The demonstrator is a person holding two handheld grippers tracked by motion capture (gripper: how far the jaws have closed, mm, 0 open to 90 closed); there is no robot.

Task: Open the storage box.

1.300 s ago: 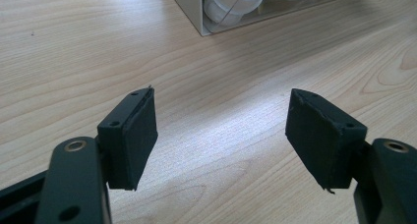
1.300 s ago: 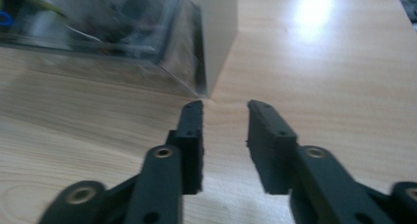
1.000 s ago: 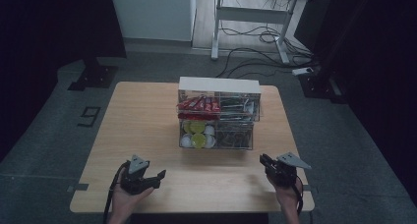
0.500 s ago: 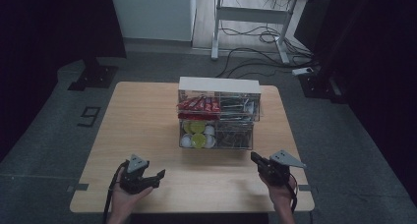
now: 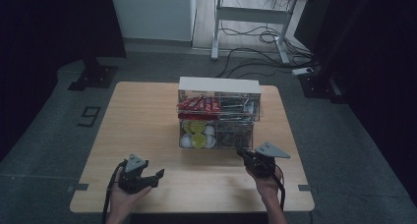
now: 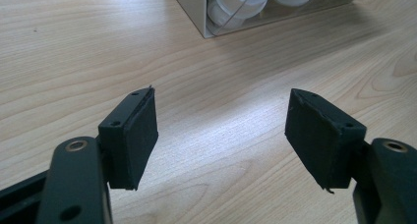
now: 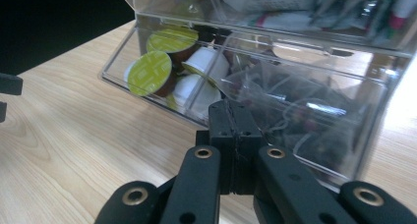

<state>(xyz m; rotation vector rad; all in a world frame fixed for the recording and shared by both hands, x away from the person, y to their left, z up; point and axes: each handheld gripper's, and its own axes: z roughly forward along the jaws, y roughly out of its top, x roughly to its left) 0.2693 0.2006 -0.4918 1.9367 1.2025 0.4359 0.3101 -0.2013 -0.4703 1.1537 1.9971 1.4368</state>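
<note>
Two grippers are in our hands at the near edge of the table point(image 5: 147, 111). Our right gripper point(image 7: 231, 117) has its jaws pressed flat together with nothing between them, having just been closing, and its tips sit close in front of the clear organizer point(image 5: 219, 117), at its lower right compartment. Our left gripper point(image 6: 221, 135) holds its jaws wide apart over bare wood, nothing between the pads, with the organizer's near corner off at about one o'clock in its own view.

In the high view the organizer stands at the table's centre, toward twelve o'clock from our hands. Open tabletop lies at nine o'clock of it and across the near strip between our grippers; a narrower margin runs at three o'clock toward the right edge.

Its walls are transparent, glossy plastic with a white top. The lower left compartment holds round capsules point(image 7: 150, 72), some with lime-green foil lids, some white. The lower right one holds dark, crinkled packets point(image 7: 295, 121). Red sachets point(image 5: 197, 104) fill the upper left tier. Our pads are matte black foam on black metal links; the table is pale wood grain.
</note>
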